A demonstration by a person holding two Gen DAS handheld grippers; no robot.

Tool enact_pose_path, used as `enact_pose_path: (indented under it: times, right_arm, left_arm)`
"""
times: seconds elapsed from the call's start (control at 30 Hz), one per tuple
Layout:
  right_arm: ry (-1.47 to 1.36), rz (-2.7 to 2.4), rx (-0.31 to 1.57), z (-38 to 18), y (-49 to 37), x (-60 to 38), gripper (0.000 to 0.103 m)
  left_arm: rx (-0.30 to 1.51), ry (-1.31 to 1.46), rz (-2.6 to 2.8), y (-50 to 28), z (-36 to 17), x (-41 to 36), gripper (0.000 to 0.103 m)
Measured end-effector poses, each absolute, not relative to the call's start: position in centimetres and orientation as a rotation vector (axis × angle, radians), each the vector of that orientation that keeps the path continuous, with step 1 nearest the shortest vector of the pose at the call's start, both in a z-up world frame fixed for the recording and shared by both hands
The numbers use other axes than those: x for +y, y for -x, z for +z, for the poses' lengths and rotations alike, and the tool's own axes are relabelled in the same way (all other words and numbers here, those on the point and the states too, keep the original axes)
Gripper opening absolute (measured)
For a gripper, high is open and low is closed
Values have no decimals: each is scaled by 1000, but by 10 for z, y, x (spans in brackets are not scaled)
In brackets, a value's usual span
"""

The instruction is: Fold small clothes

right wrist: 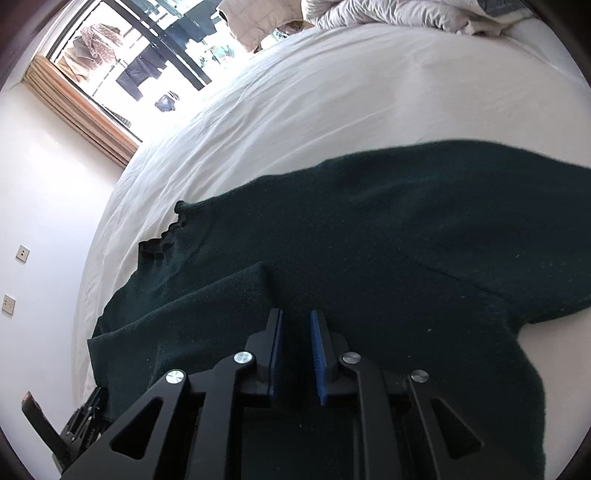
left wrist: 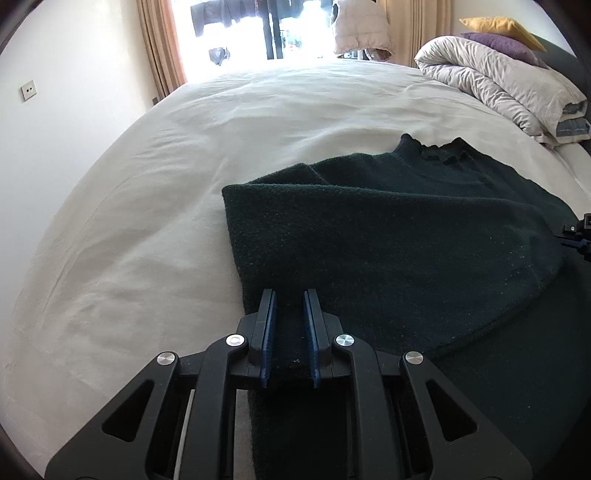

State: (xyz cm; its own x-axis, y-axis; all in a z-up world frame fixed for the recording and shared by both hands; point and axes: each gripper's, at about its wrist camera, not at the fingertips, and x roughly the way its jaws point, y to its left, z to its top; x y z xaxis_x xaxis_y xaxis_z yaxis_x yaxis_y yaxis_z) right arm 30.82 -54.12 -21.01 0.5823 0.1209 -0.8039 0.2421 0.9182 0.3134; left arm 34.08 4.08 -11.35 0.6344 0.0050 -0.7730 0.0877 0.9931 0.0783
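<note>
A dark green knitted sweater (left wrist: 406,236) lies on the white bed sheet (left wrist: 184,147), its frilled collar (left wrist: 443,151) toward the far side. One side is folded over the body. My left gripper (left wrist: 290,295) is shut on the sweater's near edge, with cloth between the blue pads. In the right wrist view the sweater (right wrist: 406,229) fills the middle, and my right gripper (right wrist: 295,314) is shut on a fold of it. The right gripper shows at the right edge of the left wrist view (left wrist: 580,236). The left gripper shows at the lower left of the right wrist view (right wrist: 85,417).
A rolled grey duvet (left wrist: 498,85) with purple and yellow pillows (left wrist: 502,37) lies at the bed's far right. A bright window (left wrist: 258,29) with curtains is behind the bed. A white wall (left wrist: 55,110) runs along the left side.
</note>
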Motion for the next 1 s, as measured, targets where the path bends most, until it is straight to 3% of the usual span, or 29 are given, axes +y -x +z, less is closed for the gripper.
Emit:
enact_pose_path:
  times: [0.23, 0.4, 0.5, 0.57, 0.6, 0.67, 0.8, 1.0]
  right_arm:
    - [-315, 91, 885, -179, -304, -492, 17]
    - [-334, 149, 1001, -217, -316, -479, 27]
    - [-466, 149, 983, -231, -311, -512, 14]
    - [-505, 95, 962, -227, -301, -539, 14]
    - [-483, 27, 954, -222, -295, -551, 26]
    - [-495, -38, 903, -210, -276, -582, 27]
    - [-615, -97, 735, -177, -217, -663, 51]
    - [-873, -305, 559, -173, -122, -810, 54]
  left_arm:
    - [889, -261, -9, -338, -124, 14, 15]
    - [866, -296, 10, -336, -132, 9, 15]
    - [867, -278, 3, -336, -133, 12, 15]
    - [866, -260, -3, -335, -134, 13, 15]
    - [865, -254, -4, -333, -134, 15, 15]
    - [863, -254, -3, -333, -134, 15, 15]
    - [873, -252, -3, -333, -128, 15, 15]
    - [851, -154, -24, -322, -85, -12, 16]
